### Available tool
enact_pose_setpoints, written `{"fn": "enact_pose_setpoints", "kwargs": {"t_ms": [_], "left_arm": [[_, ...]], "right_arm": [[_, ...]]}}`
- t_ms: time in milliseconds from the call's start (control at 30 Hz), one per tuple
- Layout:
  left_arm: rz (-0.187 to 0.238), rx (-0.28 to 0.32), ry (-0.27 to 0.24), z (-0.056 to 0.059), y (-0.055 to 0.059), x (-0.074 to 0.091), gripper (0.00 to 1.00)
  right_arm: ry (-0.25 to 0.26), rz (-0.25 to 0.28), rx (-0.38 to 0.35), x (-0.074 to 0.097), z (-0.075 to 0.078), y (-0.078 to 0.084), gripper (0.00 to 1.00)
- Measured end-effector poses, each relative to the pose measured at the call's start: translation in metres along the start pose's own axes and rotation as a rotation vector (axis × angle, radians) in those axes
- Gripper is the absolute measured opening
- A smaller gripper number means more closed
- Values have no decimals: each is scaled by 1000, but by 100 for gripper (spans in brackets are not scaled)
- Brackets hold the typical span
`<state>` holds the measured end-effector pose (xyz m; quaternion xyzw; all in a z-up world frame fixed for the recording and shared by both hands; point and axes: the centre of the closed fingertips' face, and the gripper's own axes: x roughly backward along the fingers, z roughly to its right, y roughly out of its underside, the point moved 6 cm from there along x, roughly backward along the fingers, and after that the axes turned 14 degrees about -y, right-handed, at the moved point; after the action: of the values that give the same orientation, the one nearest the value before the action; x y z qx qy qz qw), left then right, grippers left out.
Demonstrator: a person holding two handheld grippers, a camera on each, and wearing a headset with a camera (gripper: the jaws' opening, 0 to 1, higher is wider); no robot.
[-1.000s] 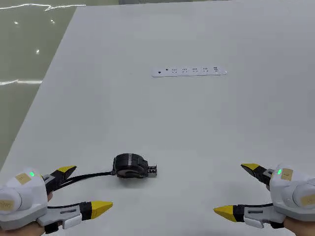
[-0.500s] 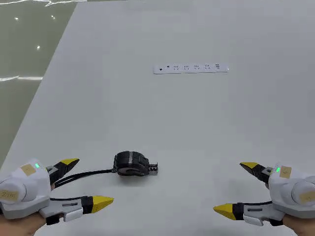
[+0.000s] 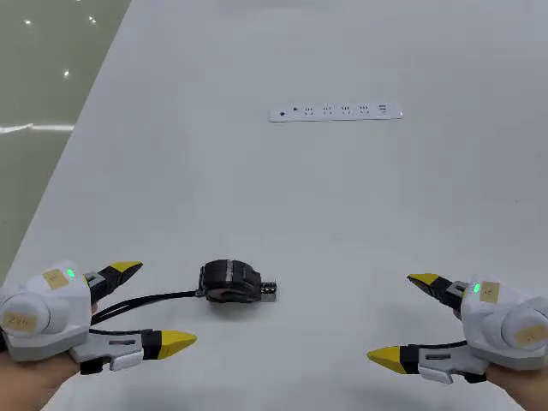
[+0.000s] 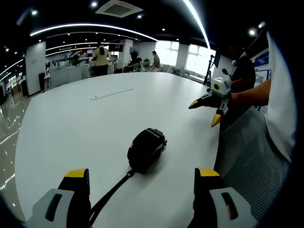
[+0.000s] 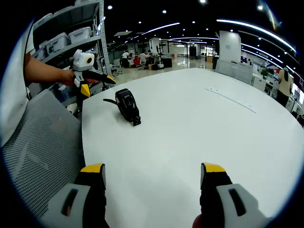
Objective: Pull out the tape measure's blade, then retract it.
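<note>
White table bears tape measure; left tool, right tool gape.

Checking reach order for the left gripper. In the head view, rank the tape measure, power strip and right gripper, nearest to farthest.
1. tape measure: just to the right of the left gripper, slightly ahead of it.
2. right gripper: far to the right, at the near edge.
3. power strip: far ahead, near the centre.
</note>
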<state>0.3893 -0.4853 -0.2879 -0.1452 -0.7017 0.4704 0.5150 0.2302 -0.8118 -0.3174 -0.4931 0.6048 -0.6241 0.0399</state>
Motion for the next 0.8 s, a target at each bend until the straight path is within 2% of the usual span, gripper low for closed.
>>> {"fn": "enact_pose_setpoints", "kwargs": {"t_ms": [400,800], "left_arm": [[-33,-81,68,3,-4,-17,87],[-75,-166,147,6,-1,-36,83]], "right_arm": [[-17,2,5,-10,9,-5,82],[-46,-6,-1,-22,15,-5,82]]}}
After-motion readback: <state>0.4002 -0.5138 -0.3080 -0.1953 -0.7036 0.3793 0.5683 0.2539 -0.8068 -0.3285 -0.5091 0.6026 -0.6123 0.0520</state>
